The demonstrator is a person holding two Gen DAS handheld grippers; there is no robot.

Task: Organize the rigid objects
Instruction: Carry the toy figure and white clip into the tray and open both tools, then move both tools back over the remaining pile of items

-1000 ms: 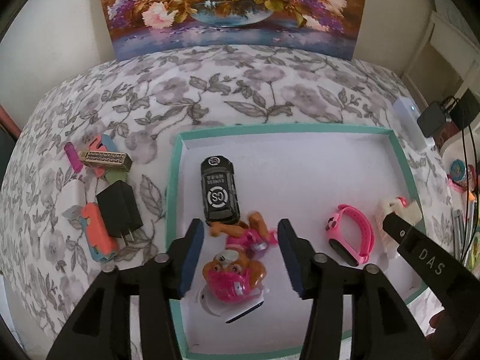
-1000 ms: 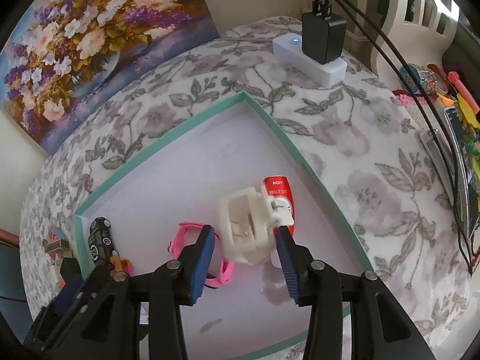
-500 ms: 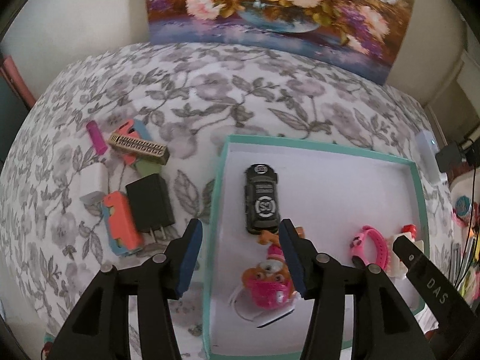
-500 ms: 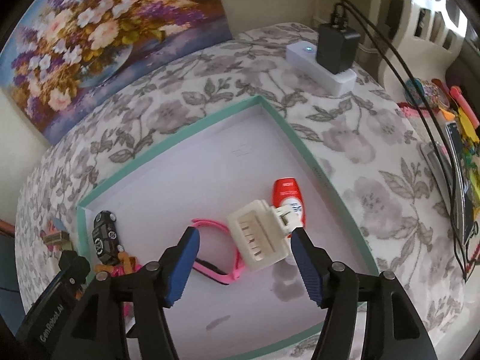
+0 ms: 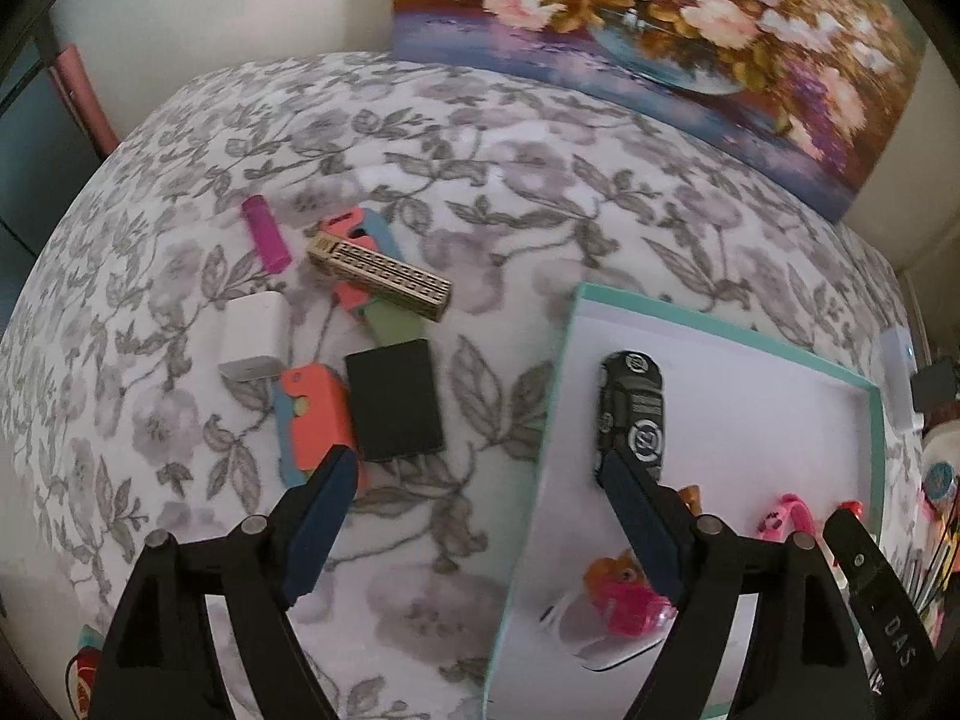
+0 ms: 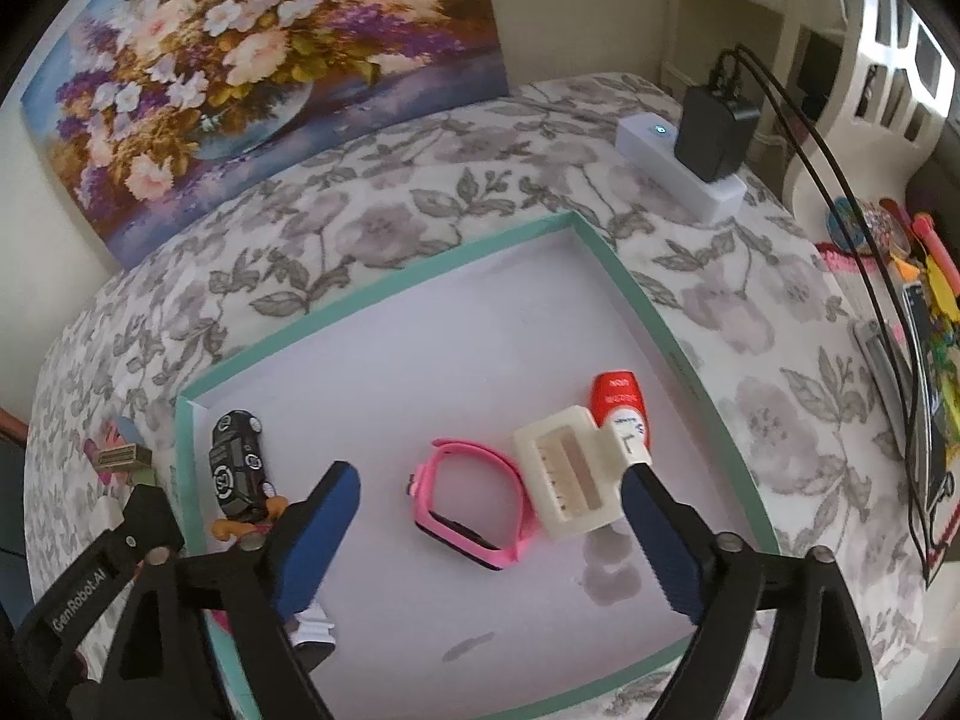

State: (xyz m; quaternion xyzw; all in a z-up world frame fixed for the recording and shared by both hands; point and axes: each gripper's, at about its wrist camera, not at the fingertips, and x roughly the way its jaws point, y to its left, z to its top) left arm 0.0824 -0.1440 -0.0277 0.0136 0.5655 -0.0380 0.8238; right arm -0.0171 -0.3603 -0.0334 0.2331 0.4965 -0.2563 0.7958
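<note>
1. Fingers of the left tool point(image 5: 474, 510) stand wide apart with nothing between them, straddling the left wall of the shallow teal-rimmed white cardboard tray point(image 5: 555, 384) on the floral-clothed surface point(image 5: 480, 180).
2. The right tool point(image 6: 489, 519) is likewise spread wide and empty above the tray floor.
3. Just beyond it lie a pink plastic watch band point(image 6: 474, 504) and a cream ribbed plastic block point(image 6: 567, 474), its long axis running toward the tray's right wall, touching a red-capped tube point(image 6: 621, 408).
4. A black toy car point(image 5: 633, 414) points away, lengthwise along the left wall.
5. Outside, left, a black rectangular charger point(image 5: 393, 399) lies flat.
</note>
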